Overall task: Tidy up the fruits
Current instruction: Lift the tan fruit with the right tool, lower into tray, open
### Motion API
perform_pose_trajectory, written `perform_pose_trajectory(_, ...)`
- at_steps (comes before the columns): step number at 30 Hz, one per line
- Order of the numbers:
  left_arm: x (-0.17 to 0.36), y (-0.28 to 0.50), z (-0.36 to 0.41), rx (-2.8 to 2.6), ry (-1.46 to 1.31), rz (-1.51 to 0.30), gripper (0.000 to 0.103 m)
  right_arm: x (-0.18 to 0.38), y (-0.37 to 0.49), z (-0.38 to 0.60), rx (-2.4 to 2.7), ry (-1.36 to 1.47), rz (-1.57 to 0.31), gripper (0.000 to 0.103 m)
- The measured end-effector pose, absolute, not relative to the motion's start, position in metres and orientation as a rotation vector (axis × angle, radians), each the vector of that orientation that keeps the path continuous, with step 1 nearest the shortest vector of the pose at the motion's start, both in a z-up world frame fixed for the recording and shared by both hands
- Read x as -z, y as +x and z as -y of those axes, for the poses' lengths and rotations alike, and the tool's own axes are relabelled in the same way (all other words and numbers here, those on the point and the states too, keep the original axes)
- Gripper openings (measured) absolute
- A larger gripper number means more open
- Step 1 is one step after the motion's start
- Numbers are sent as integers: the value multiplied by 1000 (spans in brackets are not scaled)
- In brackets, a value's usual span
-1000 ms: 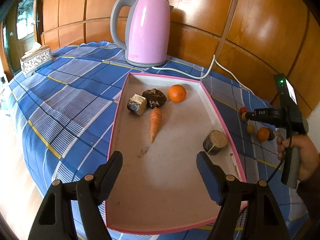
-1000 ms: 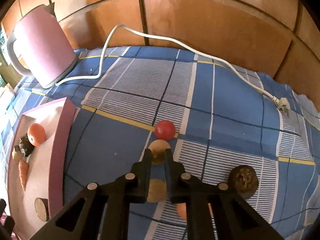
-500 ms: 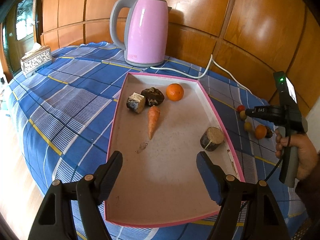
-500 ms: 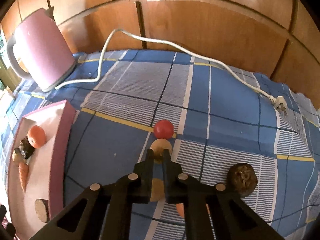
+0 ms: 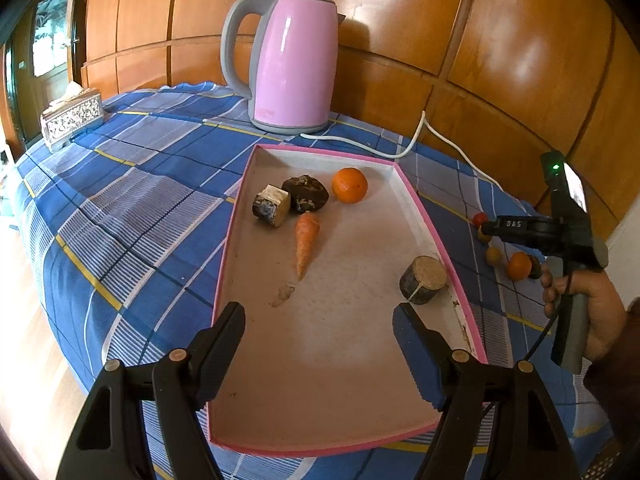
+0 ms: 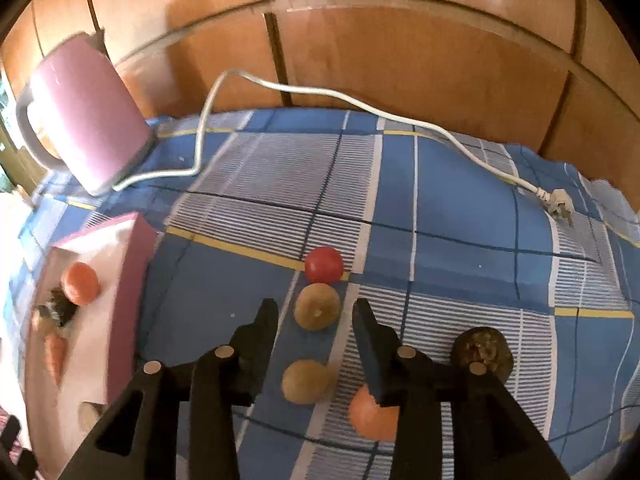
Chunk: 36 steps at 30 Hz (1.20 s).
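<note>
Left wrist view: the left tool (image 5: 318, 346) hangs over the near end of the pink tray (image 5: 436, 240), jaws standing wide apart with nothing between them. In the tray lie an orange (image 5: 349, 185), a carrot (image 5: 306, 242), a dark lump (image 5: 306, 199), a cut block (image 5: 272, 211) and a round log piece (image 5: 423, 285) just inside the tray's right wall. Beyond the tray's far end stands the pink kettle (image 5: 294, 64). Right of the tray, a hand (image 5: 596, 308) holds the right tool above loose fruit on the checked tabletop (image 5: 132, 200).

Right wrist view: the right tool (image 6: 316, 314) has its jaws opening, and a tan round fruit (image 6: 317, 306) sits between the fingertips, not pressed by either. A red fruit (image 6: 324, 265) touches it on the far side; a second tan fruit (image 6: 305, 381), an orange fruit (image 6: 370, 416) and a dark fruit (image 6: 482, 350) lie nearer the camera, all right of the tray.

Risk, as judged: the round fruit may roll when a finger nudges it, and the touching red fruit may be knocked away. The view is blurred, so clearance at the fingertips is uncertain.
</note>
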<state>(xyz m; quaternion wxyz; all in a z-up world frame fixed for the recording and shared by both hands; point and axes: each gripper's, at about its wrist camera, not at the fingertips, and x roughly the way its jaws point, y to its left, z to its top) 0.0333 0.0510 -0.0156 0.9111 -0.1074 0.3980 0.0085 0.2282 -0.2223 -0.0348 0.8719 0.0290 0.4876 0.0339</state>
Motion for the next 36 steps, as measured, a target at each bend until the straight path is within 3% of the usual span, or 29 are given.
perform_pose_trajectory(3,18,34,-51,-16,-220,-828,77,44,235,222,-51,51,-1043,37)
perform_pose_trajectory(4,18,34,-51,-15,-219,-829,77,48,237,222,-62,66,-1058,27)
perform_pose_trajectory(5,18,34,-51,-16,-221,-829,77,50,238,221,-71,70,-1060,25)
perform_pose_trajectory(20,11,28,-54,-26,-236,-802,77,1,194,177,-245,58,-914,25)
perform_pose_trajectory(33,11,20,-74,-78,-282,-804,78,3,174,65,-519,-38,-988,26)
perform_pose_trajectory(36,12,20,-77,-83,-291,-809,78,2,170,61,-521,-27,-988,33)
